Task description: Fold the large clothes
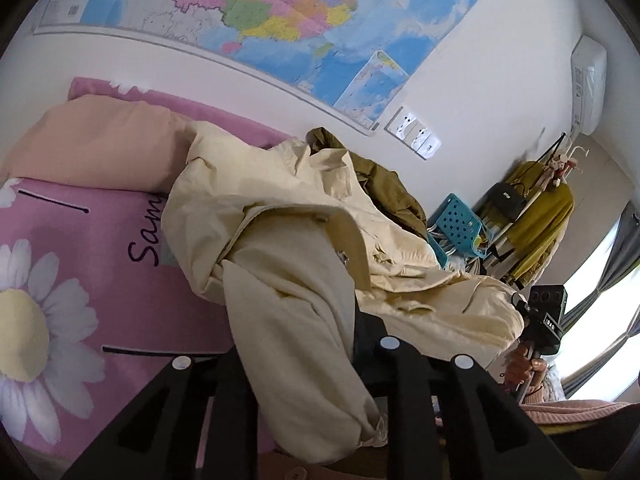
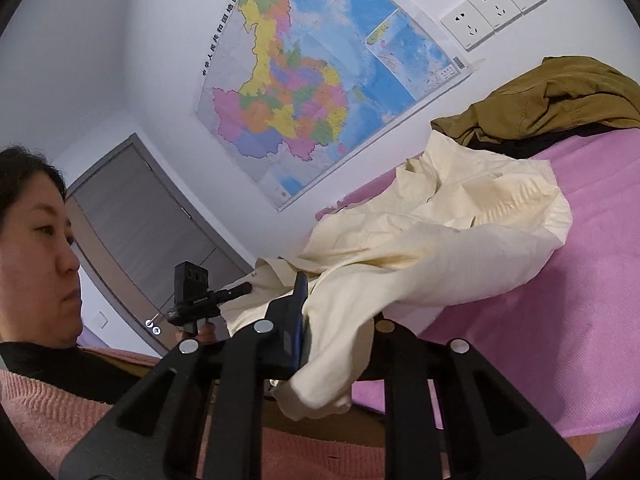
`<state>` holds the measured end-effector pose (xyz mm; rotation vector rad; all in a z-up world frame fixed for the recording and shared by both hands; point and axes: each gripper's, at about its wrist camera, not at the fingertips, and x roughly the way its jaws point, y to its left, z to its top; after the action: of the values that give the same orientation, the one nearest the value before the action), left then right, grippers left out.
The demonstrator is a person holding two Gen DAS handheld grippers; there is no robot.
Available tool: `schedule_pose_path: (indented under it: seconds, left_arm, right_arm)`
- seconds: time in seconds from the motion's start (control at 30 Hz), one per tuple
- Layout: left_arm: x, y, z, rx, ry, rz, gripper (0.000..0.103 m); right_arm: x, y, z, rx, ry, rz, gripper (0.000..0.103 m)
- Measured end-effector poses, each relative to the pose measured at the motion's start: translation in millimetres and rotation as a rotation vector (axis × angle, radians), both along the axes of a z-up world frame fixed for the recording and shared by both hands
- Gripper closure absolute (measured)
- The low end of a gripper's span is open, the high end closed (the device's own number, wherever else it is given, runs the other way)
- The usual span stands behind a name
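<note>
A large cream coat (image 1: 304, 240) lies crumpled on the pink bed (image 1: 80, 240). My left gripper (image 1: 320, 344) is shut on a fold of the cream coat, which hangs down between its fingers. My right gripper (image 2: 332, 320) is shut on another part of the same coat (image 2: 440, 240), cloth draped over its jaws. Each gripper shows in the other's view: the right one (image 1: 540, 320) at the coat's far edge, the left one (image 2: 192, 300) beside the coat's edge. An olive garment (image 2: 552, 100) lies behind the cream coat, also in the left wrist view (image 1: 384, 176).
A peach pillow (image 1: 100, 148) lies at the bed's head. A wall map (image 2: 312, 92) and sockets (image 2: 492, 4) are on the wall. A blue perforated chair (image 1: 460, 224) and a clothes rack (image 1: 532, 208) stand beyond the bed. The person (image 2: 40, 240) in a pink sweater is close by.
</note>
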<state>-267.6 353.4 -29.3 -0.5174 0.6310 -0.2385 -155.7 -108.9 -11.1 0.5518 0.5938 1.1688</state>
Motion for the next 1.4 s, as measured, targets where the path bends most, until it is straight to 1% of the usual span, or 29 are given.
schedule_pose_path:
  seconds: [0.07, 0.17, 0.23, 0.3, 0.33, 0.47, 0.57, 0.63, 0.7, 0.8, 0.83, 0.9, 1.03, 1.13, 1.17, 1.3, 1.4]
  left_arm:
    - [12.9, 2.0, -3.7, 0.000, 0.023, 0.007, 0.082]
    - [33.0, 15.0, -5.6, -0.053, 0.068, 0.014, 0.082]
    - [40.0, 22.7, 2.0, -0.050, 0.064, 0.016, 0.082]
    - [52.6, 25.1, 14.9, -0.022, 0.058, 0.015, 0.082]
    - [61.2, 24.7, 24.3, 0.004, 0.058, 0.015, 0.082]
    - [93.4, 30.0, 47.9, 0.048, 0.098, 0.033, 0.079]
    - [113.6, 30.0, 59.3, 0.103, 0.102, 0.046, 0.078]
    - [130.6, 31.7, 65.1, 0.109, 0.121, 0.049, 0.078]
    - [144.9, 31.8, 70.4, 0.142, 0.134, 0.064, 0.078]
    - [169.0, 33.0, 76.3, 0.169, 0.155, 0.072, 0.078]
    - [178.8, 34.6, 77.8, 0.165, 0.168, 0.080, 0.078]
    - [196.1, 36.3, 79.0, 0.193, 0.182, 0.090, 0.077]
    - [231.5, 44.4, 73.3, 0.208, 0.241, 0.114, 0.077]
    - [260.6, 51.4, 62.9, 0.208, 0.298, 0.132, 0.077]
    - [266.9, 52.8, 59.8, 0.206, 0.308, 0.130, 0.077]
    - [295.1, 62.3, 46.7, 0.201, 0.359, 0.136, 0.076]
    - [311.3, 66.8, 36.6, 0.206, 0.391, 0.145, 0.076]
  right_arm:
    - [10.9, 2.3, 3.2, 0.010, 0.021, -0.014, 0.087]
    - [28.5, 7.0, 11.8, 0.025, 0.039, -0.038, 0.087]
    - [40.1, 8.8, 22.3, 0.034, 0.023, -0.039, 0.087]
    - [52.7, 11.6, 31.6, 0.038, 0.013, -0.058, 0.086]
    - [59.1, 12.2, 34.5, 0.043, 0.016, -0.060, 0.086]
    - [93.2, 18.4, 52.5, 0.040, 0.004, -0.090, 0.086]
    - [114.0, 23.9, 59.8, 0.033, 0.008, -0.105, 0.086]
    - [128.3, 26.6, 61.6, 0.027, 0.024, -0.122, 0.086]
    - [146.9, 29.2, 62.5, 0.019, 0.040, -0.136, 0.086]
    - [174.3, 32.3, 59.8, 0.009, 0.075, -0.161, 0.086]
    - [182.2, 32.5, 57.8, 0.016, 0.095, -0.165, 0.086]
    - [201.5, 36.4, 53.8, 0.008, 0.125, -0.171, 0.086]
    - [237.9, 45.9, 44.5, -0.023, 0.186, -0.199, 0.086]
    - [257.5, 51.4, 36.9, -0.052, 0.218, -0.211, 0.086]
    - [265.2, 53.5, 32.7, -0.060, 0.241, -0.223, 0.085]
    - [289.4, 64.1, 20.6, -0.109, 0.271, -0.244, 0.085]
    - [301.8, 70.5, 12.4, -0.139, 0.290, -0.257, 0.080]
